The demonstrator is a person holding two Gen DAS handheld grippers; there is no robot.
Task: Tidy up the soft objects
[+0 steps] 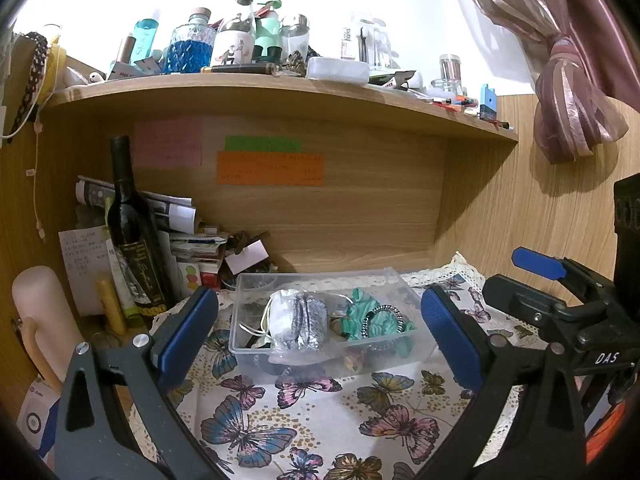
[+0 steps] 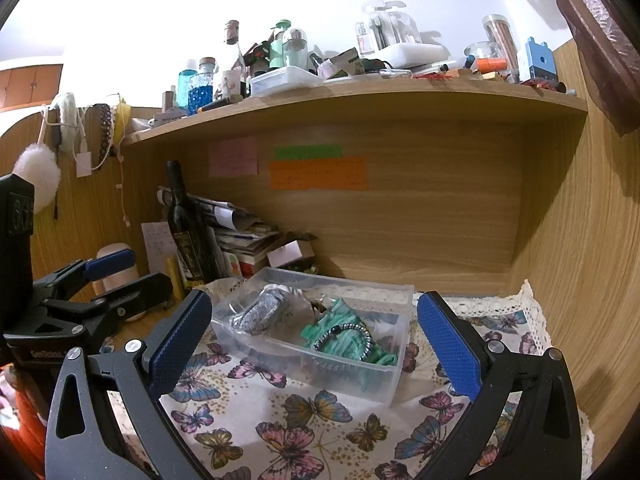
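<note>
A clear plastic box (image 1: 248, 296) stands on the butterfly cloth under the shelf; it also shows in the right wrist view (image 2: 396, 364). Inside lie a grey-and-white pouch (image 1: 298, 320) (image 2: 262, 312), a green cloth (image 1: 368, 314) (image 2: 344, 334) and a beaded band (image 1: 382, 312) (image 2: 344, 334) on the green cloth. My left gripper (image 1: 320, 336) is open and empty, its blue pads either side of the box, just short of it. My right gripper (image 2: 316, 340) is open and empty, facing the box. The right gripper shows in the left wrist view (image 1: 552, 280), and the left gripper in the right wrist view (image 2: 100, 276).
A dark wine bottle (image 1: 134, 236) (image 2: 188, 224), stacked papers (image 1: 188, 232) and a cream cylinder (image 1: 40, 320) crowd the left of the niche. The shelf (image 1: 256, 84) above carries many bottles. A wooden wall (image 2: 580, 240) and a pink curtain (image 1: 572, 92) stand at the right.
</note>
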